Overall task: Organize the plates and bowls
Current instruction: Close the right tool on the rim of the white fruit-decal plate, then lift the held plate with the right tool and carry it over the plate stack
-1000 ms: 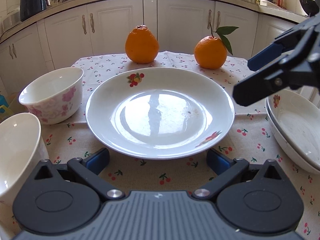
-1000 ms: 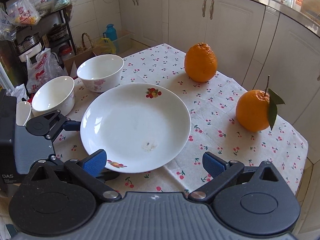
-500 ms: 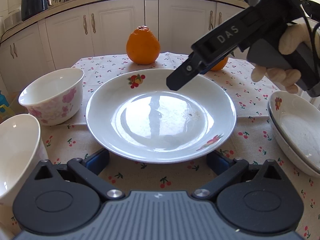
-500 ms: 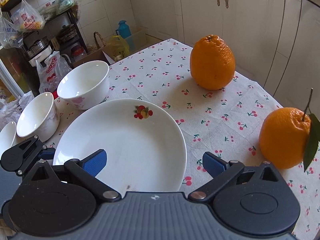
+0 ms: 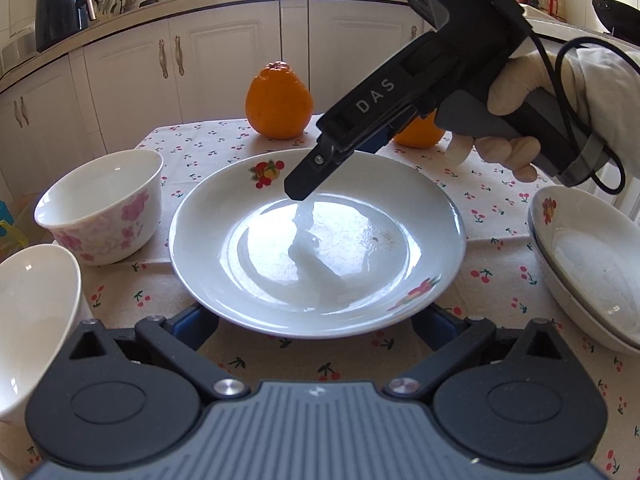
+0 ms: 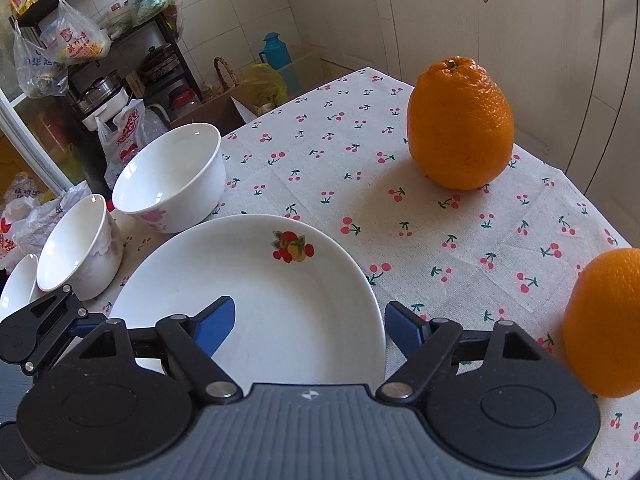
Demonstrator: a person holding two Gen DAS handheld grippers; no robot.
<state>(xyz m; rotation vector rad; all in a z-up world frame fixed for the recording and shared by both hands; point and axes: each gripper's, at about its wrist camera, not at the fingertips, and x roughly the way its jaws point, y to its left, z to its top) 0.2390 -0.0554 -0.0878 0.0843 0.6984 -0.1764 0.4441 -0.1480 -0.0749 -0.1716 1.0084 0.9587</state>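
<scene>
A white plate with fruit prints (image 5: 360, 216) lies in the middle of the cherry-print tablecloth; it also shows in the right wrist view (image 6: 280, 300). My left gripper (image 5: 316, 326) is open, its blue pads at the plate's near rim. My right gripper (image 6: 310, 326) is open and straddles the plate's far-right rim, one pad over the plate and one outside it. From the left wrist view it (image 5: 360, 148) hangs tilted above the plate. Two white bowls (image 5: 100, 208) (image 5: 28, 312) stand left of the plate. Stacked plates (image 5: 592, 260) lie at the right.
Two oranges (image 6: 460, 124) (image 6: 604, 324) stand on the far side of the table. A third small bowl (image 6: 16, 284) shows at the left edge in the right wrist view. White cabinets (image 5: 208, 60) stand behind the table. A shelf with bags (image 6: 80, 40) stands off the table's left end.
My right gripper has moved in over the plate and lower, now straddling its rim. The left gripper, plate and bowls have stayed in place.
</scene>
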